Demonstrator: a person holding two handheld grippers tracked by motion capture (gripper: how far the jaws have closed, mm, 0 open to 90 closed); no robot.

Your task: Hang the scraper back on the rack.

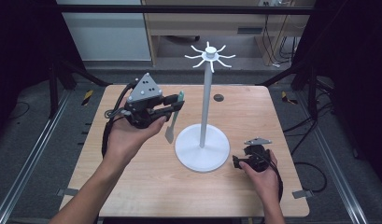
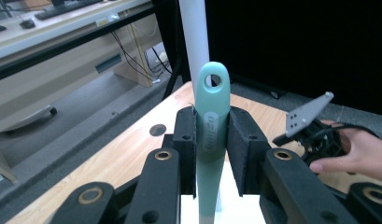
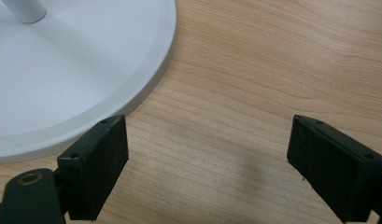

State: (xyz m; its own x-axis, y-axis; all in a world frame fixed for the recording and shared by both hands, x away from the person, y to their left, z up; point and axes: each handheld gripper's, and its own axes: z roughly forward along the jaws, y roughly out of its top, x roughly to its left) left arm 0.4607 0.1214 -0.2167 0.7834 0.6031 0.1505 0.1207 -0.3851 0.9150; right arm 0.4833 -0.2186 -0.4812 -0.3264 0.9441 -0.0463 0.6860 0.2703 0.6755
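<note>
My left gripper point(image 1: 172, 105) is held above the table's left half, shut on a teal-handled spatula point(image 1: 174, 116). The spatula hangs upright with its grey blade down and its hanging hole on top. Its teal handle point(image 2: 210, 130) is clamped between the two black pads, the hole end poking above them. A white stand point(image 1: 205, 105) with a round base point(image 1: 201, 151) and several hooks point(image 1: 210, 56) at its top rises just right of the spatula. My right gripper point(image 1: 236, 162) rests low by the base's right edge, open, with bare wood between its pads point(image 3: 97, 163).
The wooden table point(image 1: 146, 186) has a small round hole point(image 1: 218, 97) near its far edge. The base's rim point(image 3: 151, 79) lies close to my right gripper's left jaw. Black frame bars and cables surround the table; a desk stands beyond.
</note>
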